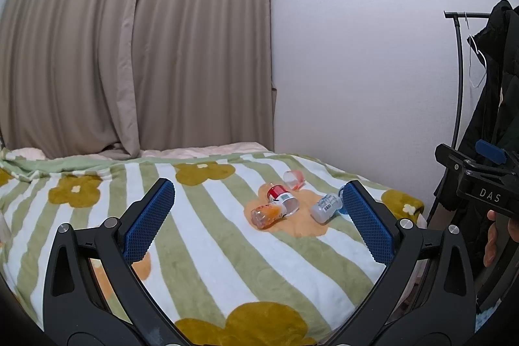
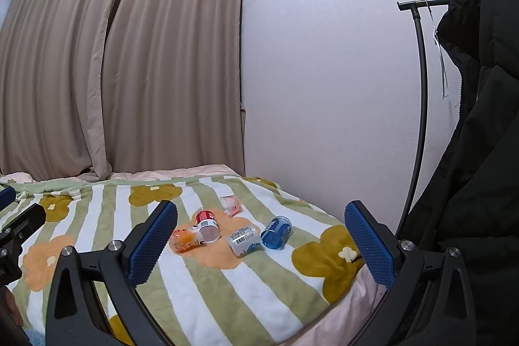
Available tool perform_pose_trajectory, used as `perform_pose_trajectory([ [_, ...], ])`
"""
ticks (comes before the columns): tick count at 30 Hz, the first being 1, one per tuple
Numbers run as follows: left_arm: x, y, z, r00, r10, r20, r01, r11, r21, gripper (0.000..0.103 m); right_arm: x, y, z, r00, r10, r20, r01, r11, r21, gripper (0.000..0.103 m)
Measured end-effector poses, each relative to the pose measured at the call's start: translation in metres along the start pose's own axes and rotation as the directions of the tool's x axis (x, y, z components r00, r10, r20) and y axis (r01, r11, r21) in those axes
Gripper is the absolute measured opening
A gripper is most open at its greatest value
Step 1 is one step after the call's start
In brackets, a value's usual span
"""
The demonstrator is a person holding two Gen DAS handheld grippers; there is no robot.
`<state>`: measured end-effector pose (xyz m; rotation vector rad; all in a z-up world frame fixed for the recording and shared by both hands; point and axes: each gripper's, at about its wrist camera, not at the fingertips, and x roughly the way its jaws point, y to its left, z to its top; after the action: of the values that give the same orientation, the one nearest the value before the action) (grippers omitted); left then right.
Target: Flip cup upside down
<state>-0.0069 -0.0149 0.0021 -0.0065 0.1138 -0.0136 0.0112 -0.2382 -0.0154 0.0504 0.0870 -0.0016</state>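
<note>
Several small plastic cups lie on their sides on the striped flower blanket (image 2: 246, 281). An orange cup (image 2: 185, 239) and a red cup (image 2: 207, 224) touch each other. To their right lie a clear cup with a barcode label (image 2: 244, 240) and a blue cup (image 2: 276, 232). A pink-tinted cup (image 2: 231, 205) lies farther back. The left wrist view shows the orange cup (image 1: 269, 213), red cup (image 1: 281, 197), labelled cup (image 1: 326, 207) and pink cup (image 1: 294, 179). My left gripper (image 1: 259, 219) and right gripper (image 2: 261, 240) both stand open and empty, well short of the cups.
A beige curtain (image 2: 123, 60) hangs behind the bed and a white wall (image 2: 324, 70) is on the right. A black coat (image 2: 470, 167) hangs on a dark rack (image 2: 420, 106) at right. A hand (image 1: 493, 235) holds the other gripper's body (image 1: 480, 184) at the right edge.
</note>
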Motion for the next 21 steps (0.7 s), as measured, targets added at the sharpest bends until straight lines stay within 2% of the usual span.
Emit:
perform_pose_trajectory([
  [21,0.011,-0.003,-0.005,1.000,-0.016,-0.019,0.016,1.000,-0.011,0.103,0.003,0.002,-0.003,1.000,0.006,-0.017,-0.006,1.000,-0.013,0.103],
])
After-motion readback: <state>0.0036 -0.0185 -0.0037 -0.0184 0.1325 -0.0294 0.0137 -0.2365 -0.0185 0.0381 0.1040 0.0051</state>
